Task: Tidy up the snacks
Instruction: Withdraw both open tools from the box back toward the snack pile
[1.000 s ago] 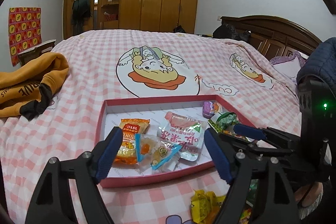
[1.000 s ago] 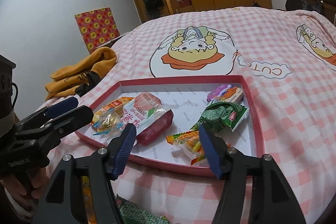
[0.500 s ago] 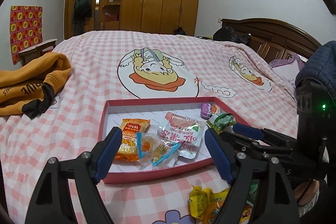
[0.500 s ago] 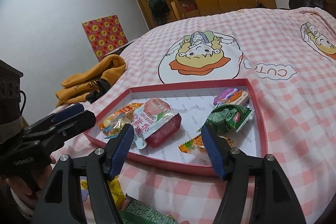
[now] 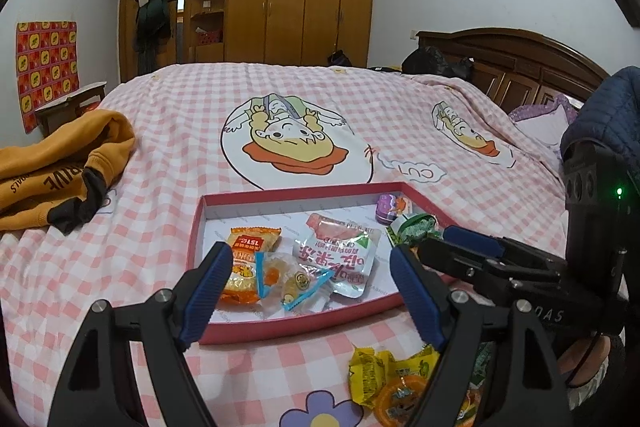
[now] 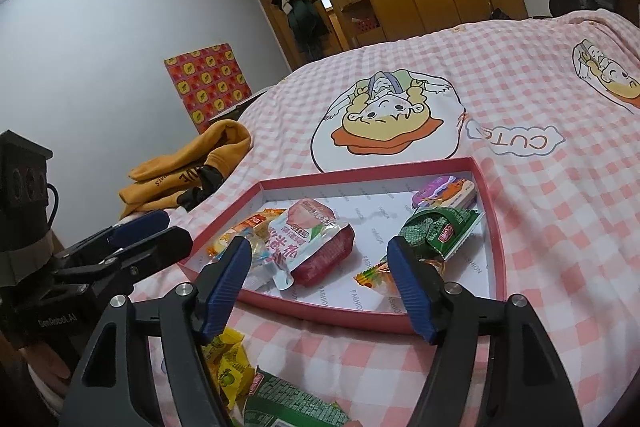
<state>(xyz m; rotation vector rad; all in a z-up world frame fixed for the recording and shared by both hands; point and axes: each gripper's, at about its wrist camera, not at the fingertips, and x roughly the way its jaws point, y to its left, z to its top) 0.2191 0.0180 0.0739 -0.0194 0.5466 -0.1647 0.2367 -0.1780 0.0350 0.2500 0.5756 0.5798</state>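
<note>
Both tools are seen spread and empty: the left hand-held gripper point(image 5: 310, 291) and the right hand-held gripper point(image 6: 320, 283) hang above the near edge of the red tray point(image 5: 304, 327), with nothing between their blue pads. The tray lies on the pink checked bed cover point(image 5: 160, 131), and most snacks are already inside it. Still outside, just at 6 o'clock of the tray, are found the yellow packets point(image 5: 372, 367), an orange round jelly cup point(image 5: 400, 399) and a flat green packet point(image 6: 296, 403). The green packet is only partly shown, so its direction cannot be told surely; its long axis seems to run from about 10 to 4 o'clock in the right wrist view. Inside the tray, the big white and red pouch point(image 5: 340, 255) is laid with its long axis from about 11 to 5 o'clock in the left view, its printed text upside down to the camera. Some risks can be judged. The loose snacks are heaped close together on a soft cover, so two may be pinched at once, or a thin wrapper may slip out. The two tools are near one another and could collide. The light tray could be pushed or tipped if its rim is touched.
</note>
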